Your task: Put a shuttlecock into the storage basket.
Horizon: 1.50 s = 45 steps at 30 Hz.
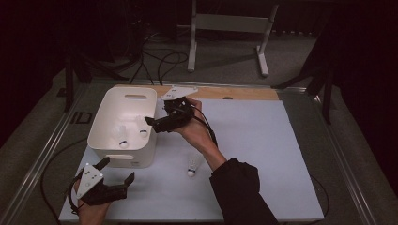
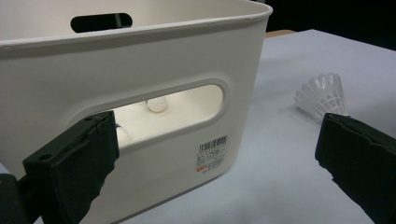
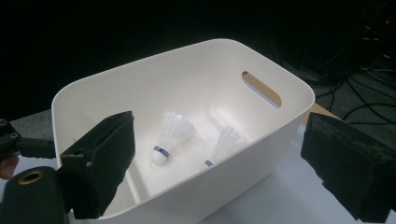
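A white plastic bin [image 1: 109, 107] stands on the left of the white mat [image 1: 263, 140]. Two white shuttlecocks lie inside it, one [image 3: 170, 134] cork down towards the near wall, the other [image 3: 227, 142] beside it. A third shuttlecock [image 1: 192, 166] lies on the mat in front of the bin's right corner. My right gripper [image 1: 157, 114] hovers open and empty at the bin's right rim, its jaws pointing into the bin [image 3: 187, 60]. My left gripper [image 1: 118, 169] is open and empty low at the front left, facing the bin's near wall [image 2: 154, 65], with the loose shuttlecock [image 2: 322, 95] off to its right.
A wooden strip [image 1: 234, 93] runs along the mat's far edge. Metal rails border the table on both sides. Cables and a white frame's legs [image 1: 227, 28] lie on the floor beyond. The mat's right half is bare.
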Motion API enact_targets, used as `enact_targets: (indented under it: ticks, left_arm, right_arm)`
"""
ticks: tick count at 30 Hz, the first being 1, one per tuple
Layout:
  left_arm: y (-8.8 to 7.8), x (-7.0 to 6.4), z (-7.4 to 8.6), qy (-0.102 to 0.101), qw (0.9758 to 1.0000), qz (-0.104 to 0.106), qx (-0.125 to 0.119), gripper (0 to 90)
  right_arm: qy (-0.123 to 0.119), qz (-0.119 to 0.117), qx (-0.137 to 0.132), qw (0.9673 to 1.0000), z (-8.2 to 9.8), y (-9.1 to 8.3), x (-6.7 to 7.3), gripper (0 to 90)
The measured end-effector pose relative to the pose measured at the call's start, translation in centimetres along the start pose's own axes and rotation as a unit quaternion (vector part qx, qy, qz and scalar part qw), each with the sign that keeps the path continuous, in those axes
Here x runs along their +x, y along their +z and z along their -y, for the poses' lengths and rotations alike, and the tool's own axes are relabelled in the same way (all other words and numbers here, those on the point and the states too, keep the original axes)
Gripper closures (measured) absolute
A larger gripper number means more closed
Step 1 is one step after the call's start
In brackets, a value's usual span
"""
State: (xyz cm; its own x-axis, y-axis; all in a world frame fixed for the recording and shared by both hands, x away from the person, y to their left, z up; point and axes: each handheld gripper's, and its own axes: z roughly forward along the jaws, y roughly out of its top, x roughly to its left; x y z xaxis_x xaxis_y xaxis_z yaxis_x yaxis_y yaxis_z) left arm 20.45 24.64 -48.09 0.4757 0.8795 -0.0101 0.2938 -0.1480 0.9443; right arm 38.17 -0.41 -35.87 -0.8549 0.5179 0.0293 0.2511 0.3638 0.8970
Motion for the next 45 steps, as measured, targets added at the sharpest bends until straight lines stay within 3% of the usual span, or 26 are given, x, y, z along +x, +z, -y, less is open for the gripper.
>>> enact_targets:
  ticks: [45]
  left_arm:
    - [0.0, 0.0, 0.0, -0.002, 1.0000, 0.000, 0.000, 0.2]
  right_arm:
    - [0.005, 0.012, 0.016, 0.9998, 2.1, -0.9, -0.9, 9.9]
